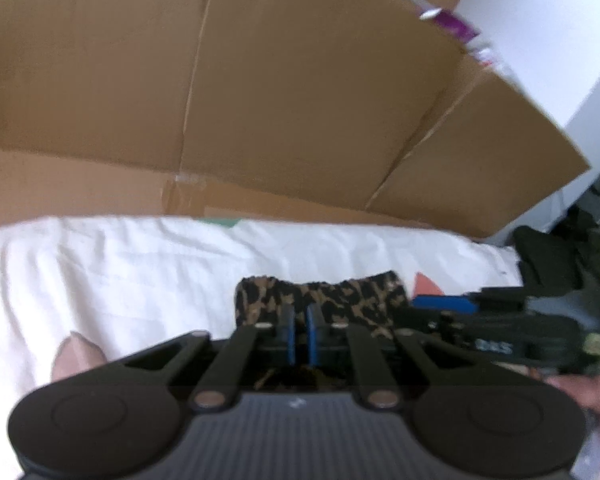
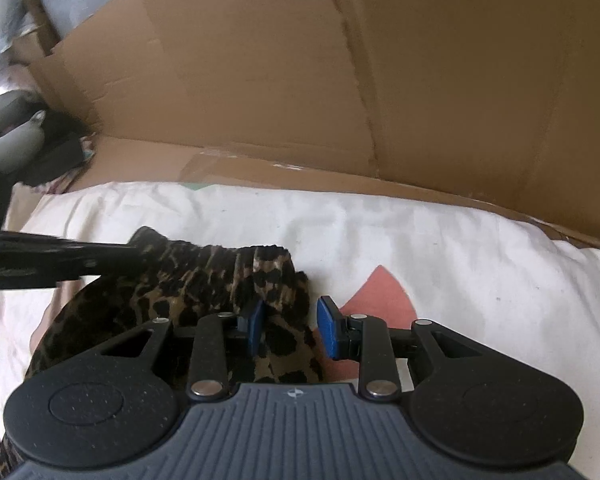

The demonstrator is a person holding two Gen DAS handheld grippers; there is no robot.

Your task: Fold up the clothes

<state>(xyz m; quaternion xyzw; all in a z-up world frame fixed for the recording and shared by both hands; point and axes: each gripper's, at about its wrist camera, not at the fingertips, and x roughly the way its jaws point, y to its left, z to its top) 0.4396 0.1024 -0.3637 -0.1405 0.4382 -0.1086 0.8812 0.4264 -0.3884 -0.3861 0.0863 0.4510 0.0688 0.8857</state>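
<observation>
A leopard-print garment lies bunched on the white sheet. In the left wrist view, my left gripper has its blue pads nearly together on the near edge of the leopard-print garment, with fabric showing under the fingers. The right wrist view shows that left gripper as a blurred black bar reaching in from the left to the garment's lifted far corner. My right gripper is open, and the garment's right edge lies between its blue pads. The right gripper also appears at the right of the left wrist view.
A large flattened cardboard sheet stands behind the bed like a wall. Pink patches mark the white sheet. Dark clothes and clutter lie past the right end, and grey bundles sit at the far left.
</observation>
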